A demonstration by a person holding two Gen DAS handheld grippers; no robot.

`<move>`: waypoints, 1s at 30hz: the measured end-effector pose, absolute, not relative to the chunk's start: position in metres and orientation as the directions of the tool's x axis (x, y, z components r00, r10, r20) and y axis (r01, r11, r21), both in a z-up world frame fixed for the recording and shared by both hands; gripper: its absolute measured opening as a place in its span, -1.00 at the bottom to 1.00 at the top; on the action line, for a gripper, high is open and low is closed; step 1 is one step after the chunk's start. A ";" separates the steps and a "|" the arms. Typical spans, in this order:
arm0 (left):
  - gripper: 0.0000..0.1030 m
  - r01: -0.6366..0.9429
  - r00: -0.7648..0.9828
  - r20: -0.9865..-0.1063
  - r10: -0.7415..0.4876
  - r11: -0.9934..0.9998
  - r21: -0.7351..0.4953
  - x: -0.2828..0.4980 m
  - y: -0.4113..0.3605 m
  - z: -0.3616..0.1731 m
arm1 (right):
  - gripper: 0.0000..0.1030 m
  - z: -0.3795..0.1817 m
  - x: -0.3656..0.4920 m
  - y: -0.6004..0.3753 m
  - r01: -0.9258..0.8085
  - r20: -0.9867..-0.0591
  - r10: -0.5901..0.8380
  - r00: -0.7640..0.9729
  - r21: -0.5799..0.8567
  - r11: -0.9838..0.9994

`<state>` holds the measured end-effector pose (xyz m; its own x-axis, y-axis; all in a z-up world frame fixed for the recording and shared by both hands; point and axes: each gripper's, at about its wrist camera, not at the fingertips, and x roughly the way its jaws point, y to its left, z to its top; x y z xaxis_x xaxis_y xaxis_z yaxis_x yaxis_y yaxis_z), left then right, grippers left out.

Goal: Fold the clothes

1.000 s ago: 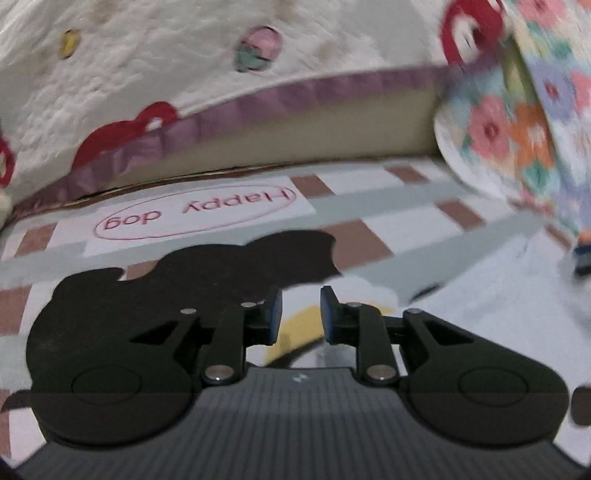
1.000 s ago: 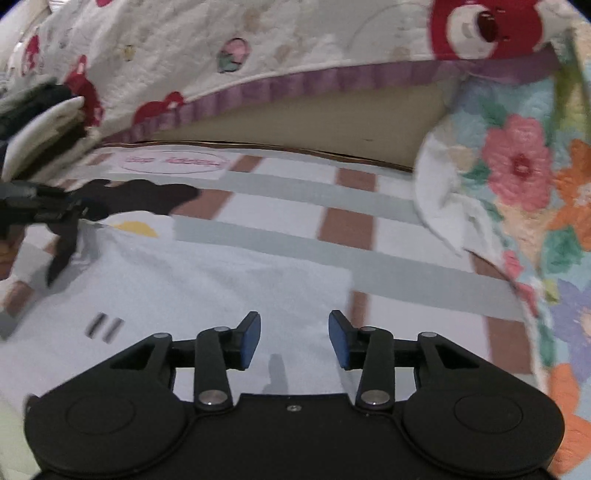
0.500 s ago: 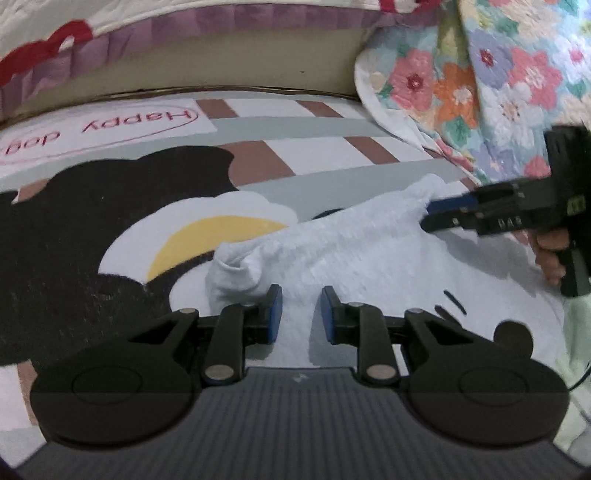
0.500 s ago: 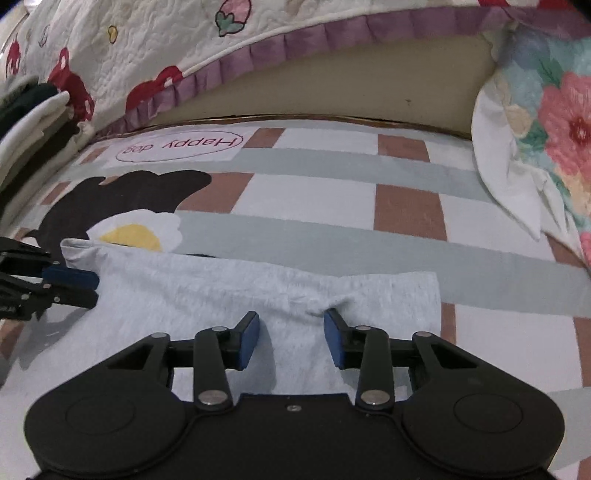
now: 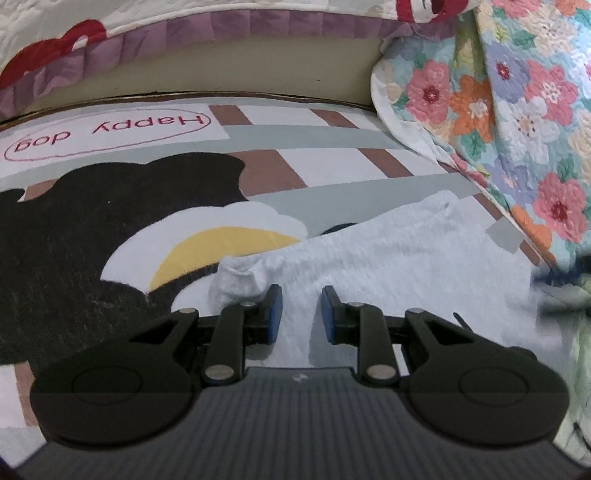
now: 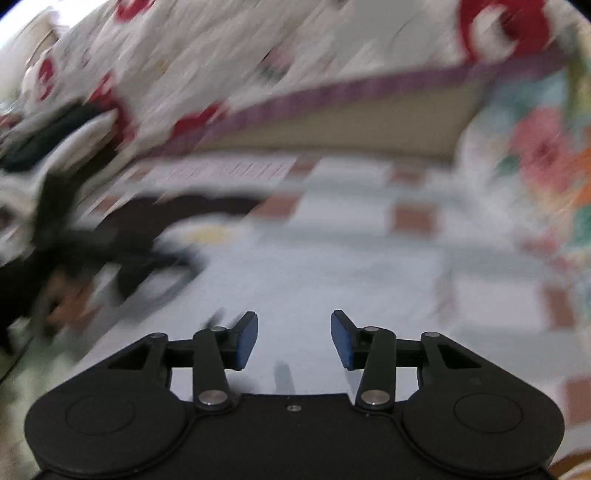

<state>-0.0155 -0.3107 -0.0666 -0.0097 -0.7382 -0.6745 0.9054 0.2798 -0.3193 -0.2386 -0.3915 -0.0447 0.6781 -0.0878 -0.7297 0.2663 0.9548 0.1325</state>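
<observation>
1. Two claws work over a white garment [image 5: 388, 258] spread flat on a patterned rug [image 5: 110, 229], its rolled corner lying just left of the left claw [image 5: 301, 314].
2. Left claw: jaws narrowly parted, nothing pinched, hovering where it was half a second ago.
3. Right claw [image 6: 293, 339]: jaws opening with only cloth below them; its view, sharp before, is now smeared.
4. Half a second ago the right claw showed at the left view's right edge; now only a dark blur sits there.
5. Floral quilt [image 5: 517, 110] hangs at the right.

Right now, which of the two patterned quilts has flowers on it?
The flowered quilt hanging at the right, covered in pink, orange and purple blossoms; the white quilt behind has red shapes and a purple ruffle.
</observation>
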 end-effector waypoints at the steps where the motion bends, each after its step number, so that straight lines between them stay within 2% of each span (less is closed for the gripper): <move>1: -0.55 0.909 -0.004 -0.675 -0.738 0.278 -0.310 -0.017 -0.310 -0.066 | -0.06 -0.053 -0.240 -0.380 0.239 -0.756 -0.071 0.650 0.115 0.964; 4: -0.56 0.927 0.018 -0.680 -0.733 0.267 -0.264 -0.024 -0.310 -0.065 | -0.04 -0.074 -0.260 -0.359 0.199 -0.805 -0.116 0.582 0.004 0.980; 7: -0.56 0.942 0.047 -0.691 -0.721 0.261 -0.209 -0.032 -0.312 -0.063 | -0.04 -0.083 -0.287 -0.360 0.222 -0.804 -0.103 0.585 0.036 0.974; 10: -0.55 0.949 0.099 -0.702 -0.706 0.280 -0.148 -0.042 -0.310 -0.058 | -0.04 -0.080 -0.301 -0.356 0.181 -0.805 -0.106 0.584 0.002 0.983; 13: -0.59 0.962 0.161 -0.711 -0.685 0.271 -0.043 -0.065 -0.304 -0.044 | -0.03 -0.069 -0.311 -0.366 0.201 -0.805 -0.080 0.588 0.050 0.978; 15: -0.59 0.978 0.150 -0.693 -0.705 0.210 -0.002 -0.095 -0.291 -0.025 | -0.02 -0.062 -0.328 -0.380 0.273 -0.779 -0.041 0.626 0.170 0.947; 17: -0.58 0.982 0.125 -0.681 -0.721 0.187 -0.018 -0.124 -0.277 -0.008 | 0.03 -0.064 -0.350 -0.393 0.345 -0.742 0.007 0.670 0.319 0.883; 19: -0.58 0.981 0.066 -0.692 -0.719 0.174 -0.087 -0.148 -0.268 -0.002 | 0.04 -0.069 -0.369 -0.405 0.400 -0.701 0.039 0.712 0.450 0.799; 23: -0.57 0.946 -0.092 -0.773 -0.628 0.188 -0.265 -0.176 -0.267 -0.030 | 0.05 -0.087 -0.396 -0.423 0.472 -0.619 0.035 0.785 0.633 0.614; 26: -0.60 0.946 -0.071 -0.795 -0.602 0.213 -0.245 -0.188 -0.265 -0.045 | 0.05 -0.090 -0.394 -0.424 0.538 -0.642 -0.063 0.764 0.579 0.613; 30: -0.56 0.929 -0.097 -0.788 -0.608 0.228 -0.290 -0.182 -0.264 -0.044 | 0.05 -0.095 -0.382 -0.427 0.537 -0.627 -0.056 0.777 0.613 0.580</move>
<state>-0.1818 -0.2637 -0.0439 -0.0968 -0.6077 -0.7883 0.9293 0.2284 -0.2902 -0.3825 -0.4267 -0.0948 0.7767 -0.0557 -0.6274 0.5365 0.5803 0.6126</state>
